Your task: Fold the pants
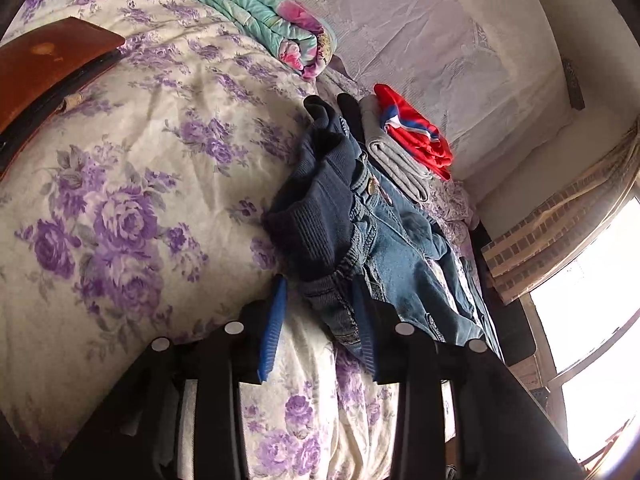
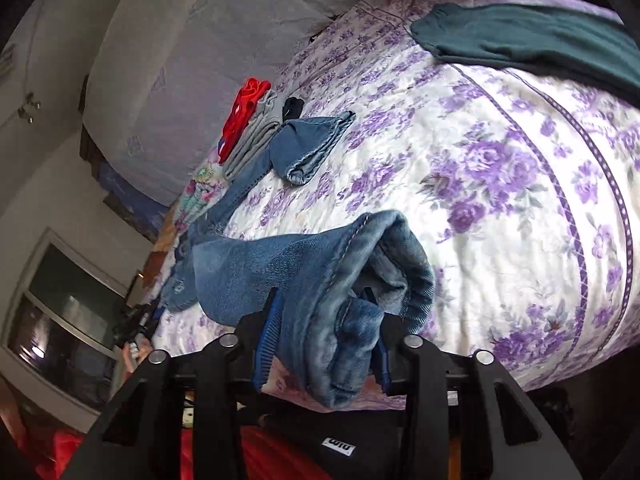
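Note:
Blue jeans point(image 1: 384, 236) with a dark ribbed waistband lie on a purple-flowered bedspread point(image 1: 132, 184). In the left wrist view my left gripper point(image 1: 320, 300) stands wide around the bunched waistband; denim lies between the blue pads point(image 1: 274, 320) without being pinched. In the right wrist view my right gripper point(image 2: 326, 328) has a fleece-lined leg cuff of the jeans point(image 2: 360, 280) bunched between its pads point(image 2: 270, 340), lifted above the bedspread point(image 2: 480, 184). The other leg cuff point(image 2: 312, 144) lies further off on the bed.
Folded grey clothes point(image 1: 396, 156) with a red garment point(image 1: 416, 128) on top lie beside the jeans, next to the wall. A rolled teal-pink quilt point(image 1: 260, 12) lies beyond. A dark green garment point(image 2: 532, 36) lies on the bed. A brown board point(image 1: 48, 64) sits at left. A window point(image 1: 592, 280) is at right.

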### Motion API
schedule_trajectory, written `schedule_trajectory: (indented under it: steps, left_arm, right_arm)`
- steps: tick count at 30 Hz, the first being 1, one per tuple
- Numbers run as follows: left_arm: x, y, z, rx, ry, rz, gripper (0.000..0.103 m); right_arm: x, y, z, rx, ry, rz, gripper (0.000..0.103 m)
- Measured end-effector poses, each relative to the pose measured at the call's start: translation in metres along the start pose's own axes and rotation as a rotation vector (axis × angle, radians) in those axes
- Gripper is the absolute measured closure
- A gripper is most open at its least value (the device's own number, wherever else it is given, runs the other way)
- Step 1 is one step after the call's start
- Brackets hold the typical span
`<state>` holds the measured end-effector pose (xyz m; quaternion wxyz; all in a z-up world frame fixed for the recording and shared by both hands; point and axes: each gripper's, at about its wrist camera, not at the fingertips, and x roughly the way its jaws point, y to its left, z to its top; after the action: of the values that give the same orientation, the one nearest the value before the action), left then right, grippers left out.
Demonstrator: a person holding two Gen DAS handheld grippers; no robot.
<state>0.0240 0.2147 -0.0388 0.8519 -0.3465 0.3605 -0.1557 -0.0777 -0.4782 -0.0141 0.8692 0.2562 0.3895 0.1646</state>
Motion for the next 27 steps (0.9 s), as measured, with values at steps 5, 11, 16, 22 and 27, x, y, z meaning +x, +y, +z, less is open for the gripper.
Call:
schedule_trajectory:
  steps: [5,11,16,22,27]
  left_arm:
    - [0.001,0.0,0.002,0.008,-0.007,0.006,0.068]
    - [0.001,-0.001,0.001,0.013,-0.019,0.013,0.066]
    - [0.0,-0.004,0.002,0.02,-0.002,0.01,0.06]
    - [0.001,-0.037,0.003,0.045,0.099,-0.036,0.008]
    - [0.024,-0.052,-0.01,0.127,0.151,0.091,0.005]
  right_arm:
    - [-0.007,0.056,0.05,-0.229,-0.17,-0.081,0.081]
    - [-0.053,0.079,0.112,-0.553,-0.397,-0.063,0.075]
    - [-0.063,-0.033,0.087,-0.137,-0.265,-0.234,0.037]
    - [-0.083,-0.097,0.033,0.322,-0.299,0.031,0.04]
    - [-0.021,-0.082,0.033,0.316,-0.165,0.026,0.04]
